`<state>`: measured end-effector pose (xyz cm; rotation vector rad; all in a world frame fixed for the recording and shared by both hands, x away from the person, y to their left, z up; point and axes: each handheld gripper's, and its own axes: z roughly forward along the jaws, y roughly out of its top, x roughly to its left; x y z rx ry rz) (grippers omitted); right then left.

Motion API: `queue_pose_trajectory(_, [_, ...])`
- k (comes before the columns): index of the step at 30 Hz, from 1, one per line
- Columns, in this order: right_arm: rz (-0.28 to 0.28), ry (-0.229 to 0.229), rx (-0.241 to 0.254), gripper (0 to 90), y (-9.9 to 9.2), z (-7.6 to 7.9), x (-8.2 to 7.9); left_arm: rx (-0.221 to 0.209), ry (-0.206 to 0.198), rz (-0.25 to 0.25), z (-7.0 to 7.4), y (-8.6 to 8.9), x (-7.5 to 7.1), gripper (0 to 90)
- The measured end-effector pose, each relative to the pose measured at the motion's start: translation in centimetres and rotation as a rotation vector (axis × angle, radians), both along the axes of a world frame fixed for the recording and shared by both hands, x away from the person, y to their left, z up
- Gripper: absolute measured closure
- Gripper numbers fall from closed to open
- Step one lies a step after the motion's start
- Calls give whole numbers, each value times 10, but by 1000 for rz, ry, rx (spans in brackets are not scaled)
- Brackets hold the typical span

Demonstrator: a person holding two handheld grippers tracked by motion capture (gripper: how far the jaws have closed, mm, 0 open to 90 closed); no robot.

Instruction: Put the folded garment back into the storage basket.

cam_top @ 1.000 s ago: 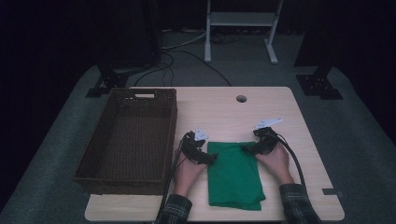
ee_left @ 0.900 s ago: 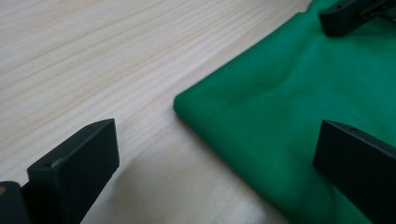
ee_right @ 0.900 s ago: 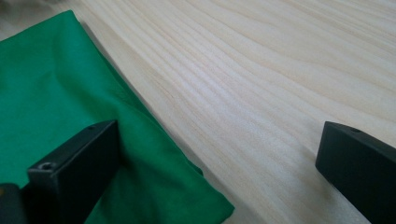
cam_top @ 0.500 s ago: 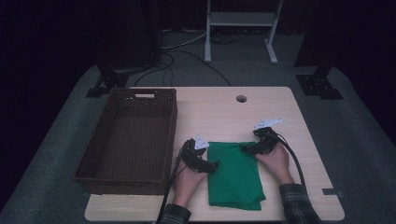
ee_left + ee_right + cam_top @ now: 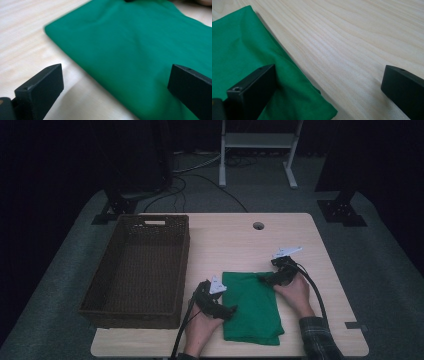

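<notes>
Dim dark room, grey carpet floor [image 5: 65,285], light wood table [image 5: 235,240] with a small round hole [image 5: 258,226], white metal stand [image 5: 257,142] far back, black cables [image 5: 200,177] on the floor, dark walls.

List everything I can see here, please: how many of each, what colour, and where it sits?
Folded cloth: one, green, near edge of the table, between the grippers.
Basket: one, dark brown wicker, table's left side.
Table: one, light wood, with a round hole near the far edge.
Left gripper: one, black, jaws open at the cloth's left edge.
Right gripper: one, black, jaws open at the cloth's far right corner.
Hands: two, holding the grippers.
</notes>
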<state>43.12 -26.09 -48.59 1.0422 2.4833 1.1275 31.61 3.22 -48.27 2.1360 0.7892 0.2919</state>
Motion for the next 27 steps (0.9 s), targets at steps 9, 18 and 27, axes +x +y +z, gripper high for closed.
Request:
queue_pose_trajectory(9, [0,1,1,0,0,0,0,35,22,-39,-2,-4,-27,0])
queue_pose_trajectory(18, [0,0,0,0,0,0,0,43,39,-54,-2,-9,-48,0])
queue_pose_trajectory(27, [0,1,1,0,0,0,0,66,26,-48,-3,-16,-70,0])
